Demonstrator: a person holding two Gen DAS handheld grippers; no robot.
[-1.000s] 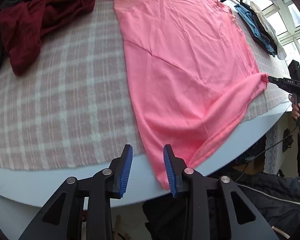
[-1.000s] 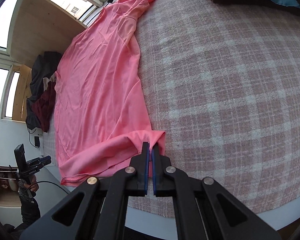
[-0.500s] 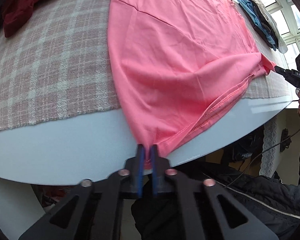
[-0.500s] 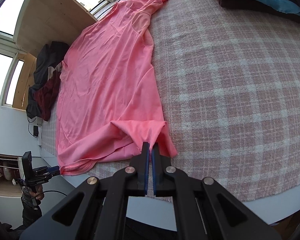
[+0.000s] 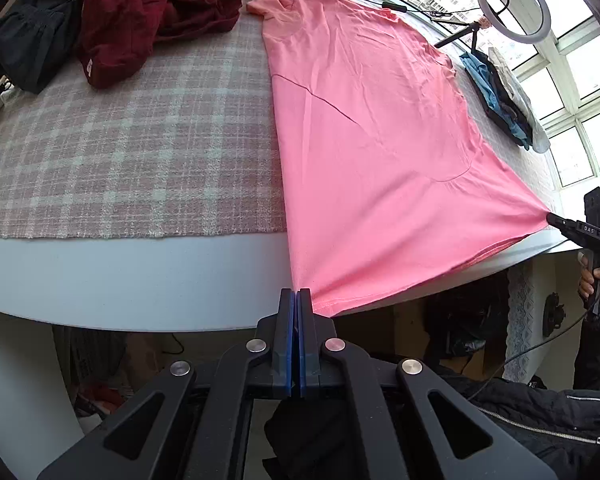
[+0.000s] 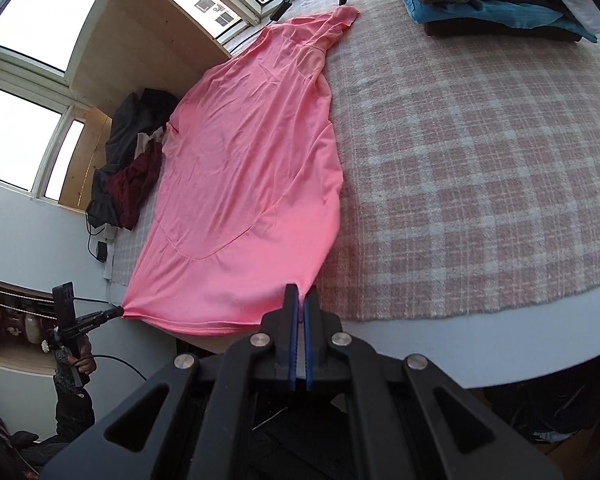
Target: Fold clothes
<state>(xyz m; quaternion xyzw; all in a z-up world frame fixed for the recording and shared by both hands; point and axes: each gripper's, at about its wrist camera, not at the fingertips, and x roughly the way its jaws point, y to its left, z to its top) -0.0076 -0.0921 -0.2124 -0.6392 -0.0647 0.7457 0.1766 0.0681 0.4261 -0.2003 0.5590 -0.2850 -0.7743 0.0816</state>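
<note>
Plaid table (image 5: 132, 152), both tools clamping pink shirt (image 5: 372, 152) hem

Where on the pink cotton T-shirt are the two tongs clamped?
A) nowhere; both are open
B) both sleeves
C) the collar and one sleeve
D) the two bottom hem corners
D: the left tongs and right tongs each pinch a hem corner of the pink cotton T-shirt, stretching the hem taut.

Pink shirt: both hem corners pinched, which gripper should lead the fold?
Neither is clearly better placed. The left gripper and right gripper each clamp a hem corner of the pink shirt, stretched taut off the table edge. Probably both carry the hem up together.
</note>
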